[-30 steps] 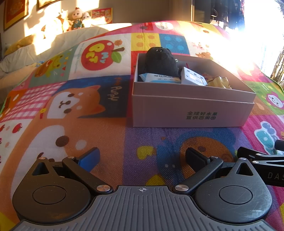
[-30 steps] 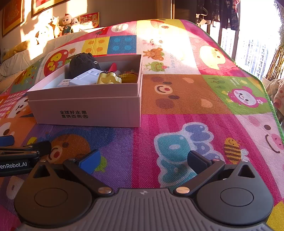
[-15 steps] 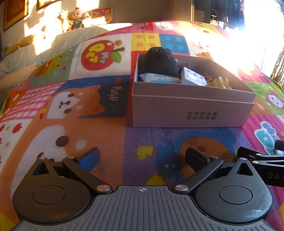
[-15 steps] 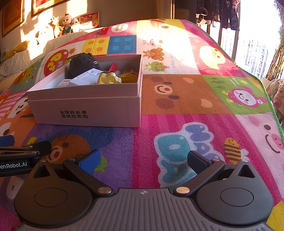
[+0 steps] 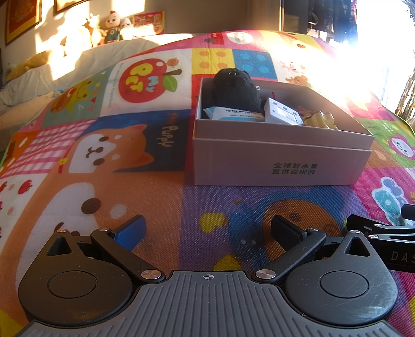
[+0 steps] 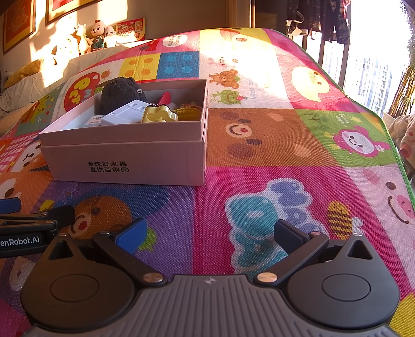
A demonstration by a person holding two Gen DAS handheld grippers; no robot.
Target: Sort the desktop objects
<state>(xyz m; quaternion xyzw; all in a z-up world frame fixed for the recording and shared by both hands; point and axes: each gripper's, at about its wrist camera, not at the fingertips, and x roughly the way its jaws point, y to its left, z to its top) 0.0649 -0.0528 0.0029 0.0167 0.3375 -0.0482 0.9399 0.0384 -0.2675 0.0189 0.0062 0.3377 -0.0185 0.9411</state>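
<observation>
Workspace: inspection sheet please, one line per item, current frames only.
Surface: colourful cartoon play mat, strong sun glare at the far right.
Job's things: pale cardboard box open on the mat; inside it a black plush toy, a wipes pack, a small white box, a yellow toy and a red item.
Clutter: nothing seen loose on the mat.
Grippers: left gripper open and empty, low over the mat; right gripper the same.
Cables: nothing seen.
Surroundings: dolls on a ledge, framed pictures on the wall, hanging clothes by the window.
</observation>
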